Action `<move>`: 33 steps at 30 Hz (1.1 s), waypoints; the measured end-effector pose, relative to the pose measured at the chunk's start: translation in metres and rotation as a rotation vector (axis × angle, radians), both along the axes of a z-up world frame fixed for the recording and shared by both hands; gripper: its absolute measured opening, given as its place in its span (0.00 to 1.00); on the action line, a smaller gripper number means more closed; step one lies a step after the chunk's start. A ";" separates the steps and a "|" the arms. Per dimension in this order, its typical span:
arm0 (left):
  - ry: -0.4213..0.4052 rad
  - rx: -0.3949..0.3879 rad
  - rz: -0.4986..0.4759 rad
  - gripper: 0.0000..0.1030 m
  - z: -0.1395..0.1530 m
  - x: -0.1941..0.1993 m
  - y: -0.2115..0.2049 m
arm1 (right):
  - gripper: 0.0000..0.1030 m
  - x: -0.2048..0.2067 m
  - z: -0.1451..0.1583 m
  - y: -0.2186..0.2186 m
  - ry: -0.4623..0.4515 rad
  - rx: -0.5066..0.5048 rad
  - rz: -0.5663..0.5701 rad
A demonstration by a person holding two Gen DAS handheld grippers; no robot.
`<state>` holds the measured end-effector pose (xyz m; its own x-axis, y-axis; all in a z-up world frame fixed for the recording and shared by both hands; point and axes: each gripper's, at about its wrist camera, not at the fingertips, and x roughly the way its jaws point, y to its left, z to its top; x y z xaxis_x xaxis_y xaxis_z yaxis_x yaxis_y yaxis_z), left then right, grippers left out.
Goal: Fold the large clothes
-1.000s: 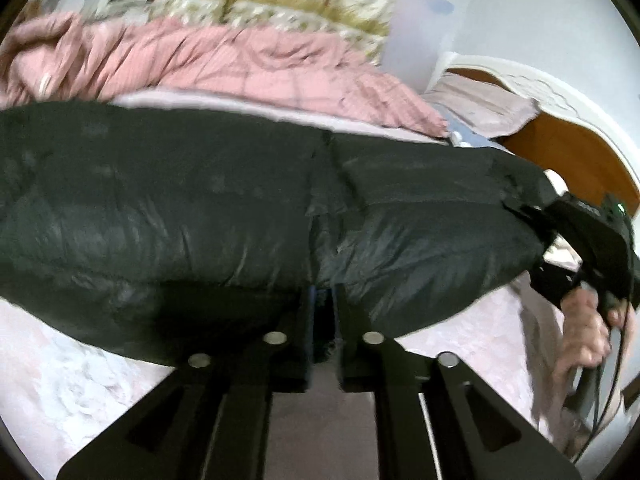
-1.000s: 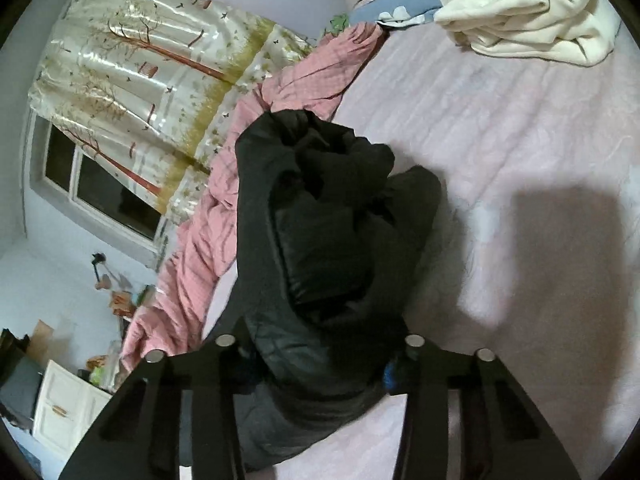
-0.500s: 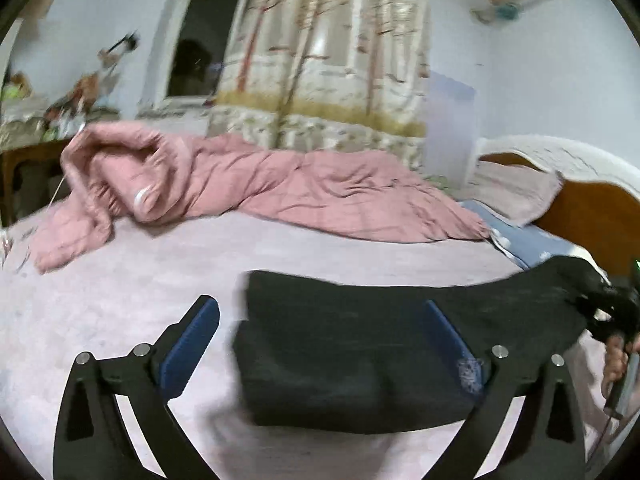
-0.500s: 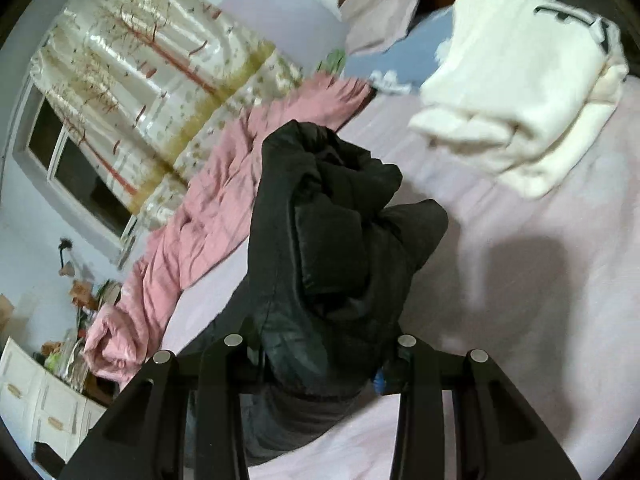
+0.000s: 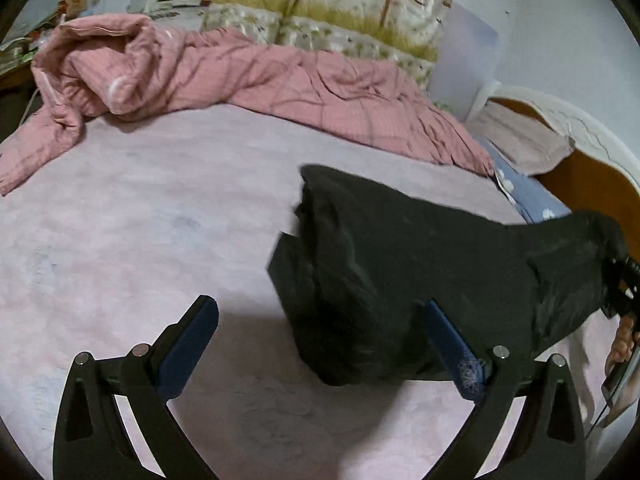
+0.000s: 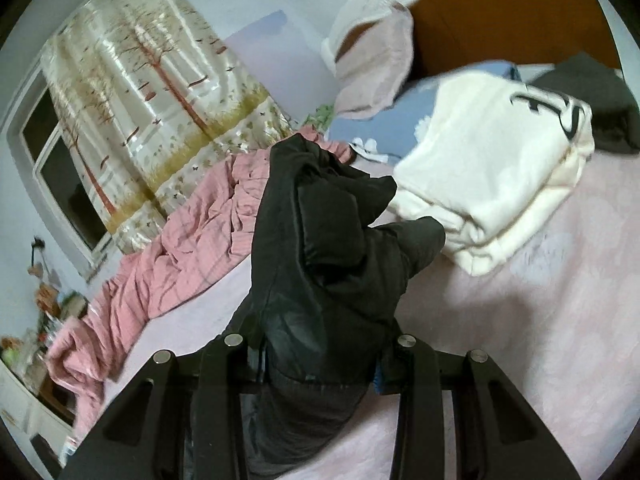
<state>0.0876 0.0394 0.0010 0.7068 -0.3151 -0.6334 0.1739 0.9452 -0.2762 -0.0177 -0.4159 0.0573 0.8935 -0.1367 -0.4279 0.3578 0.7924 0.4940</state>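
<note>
left tongs (image 5: pixel 320 320): spread wide, empty | right tongs (image 6: pixel 320 364): clamped on puffy, matte black jacket (image 6: pixel 328 248) | bedsheet (image 5: pixel 140 200): pale pink, soft

Your right gripper's (image 6: pixel 320 364) pads are buried in the puffy black quilted jacket (image 6: pixel 332 264), so you can't see them. Your hand (image 5: pixel 620 344) on its handle is cut off at the frame edge. The cluttered shelf items (image 6: pixel 44 320) are blurred beyond telling.
</note>
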 end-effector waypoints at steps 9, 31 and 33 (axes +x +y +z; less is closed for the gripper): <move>-0.033 0.019 -0.065 0.76 0.004 -0.007 -0.017 | 0.37 -0.012 0.032 0.043 -0.108 -0.165 0.101; -0.214 -0.127 0.066 0.48 0.058 -0.013 0.051 | 0.37 -0.014 0.060 0.267 -0.139 -0.819 0.252; -0.218 -0.127 0.086 0.48 0.060 -0.013 0.058 | 0.37 -0.007 0.055 0.296 -0.137 -0.833 0.317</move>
